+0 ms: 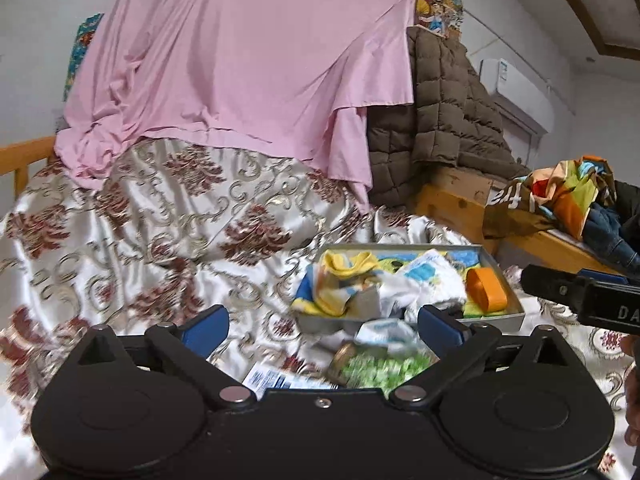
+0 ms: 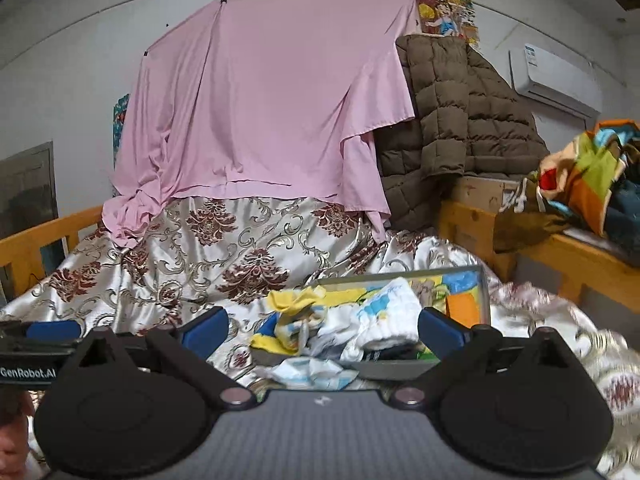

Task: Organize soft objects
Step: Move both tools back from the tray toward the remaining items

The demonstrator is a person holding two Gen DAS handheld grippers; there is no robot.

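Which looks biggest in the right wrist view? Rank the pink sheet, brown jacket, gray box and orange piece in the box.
1. pink sheet
2. brown jacket
3. gray box, though it sits nearer the camera, so its true rank against the jacket is unsure
4. orange piece

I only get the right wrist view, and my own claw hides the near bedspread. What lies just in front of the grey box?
Observer: The left wrist view shows a blurred green-speckled packet on the bedspread, just short of the grey box, between the open fingers of the left claw.
Operator: Is the orange thing in the box flat cloth?
Observer: No. It is an orange band, looped and standing on edge at the box's right end.
Operator: Where is my claw from there?
Observer: The right claw hovers beyond the box's right wall.
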